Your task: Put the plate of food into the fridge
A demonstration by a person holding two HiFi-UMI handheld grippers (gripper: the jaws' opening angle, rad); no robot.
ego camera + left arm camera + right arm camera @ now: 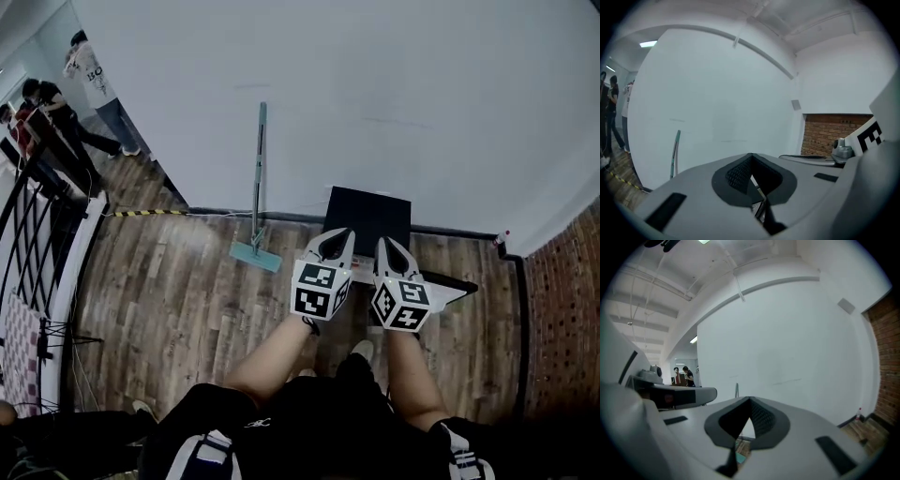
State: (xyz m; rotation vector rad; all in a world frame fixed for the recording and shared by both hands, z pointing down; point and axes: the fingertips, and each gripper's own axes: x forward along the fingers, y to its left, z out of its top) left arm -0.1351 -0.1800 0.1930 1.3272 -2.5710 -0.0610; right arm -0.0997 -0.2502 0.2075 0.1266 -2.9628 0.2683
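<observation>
Holding the left gripper (338,235) and the right gripper (387,243) side by side, raised above the near side of the black fridge (367,214), each with jaws closed together on nothing. Sitting on the wooden floor (169,291), backing onto the white wall (375,94). Leaning a teal mop (259,178) on that wall, left of the fridge. Leaving several people (56,112) standing well left of the fridge

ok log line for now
left hand-held gripper: shut, empty | right hand-held gripper: shut, empty | both side by side above black rectangular box at white wall | plate: not in view
</observation>
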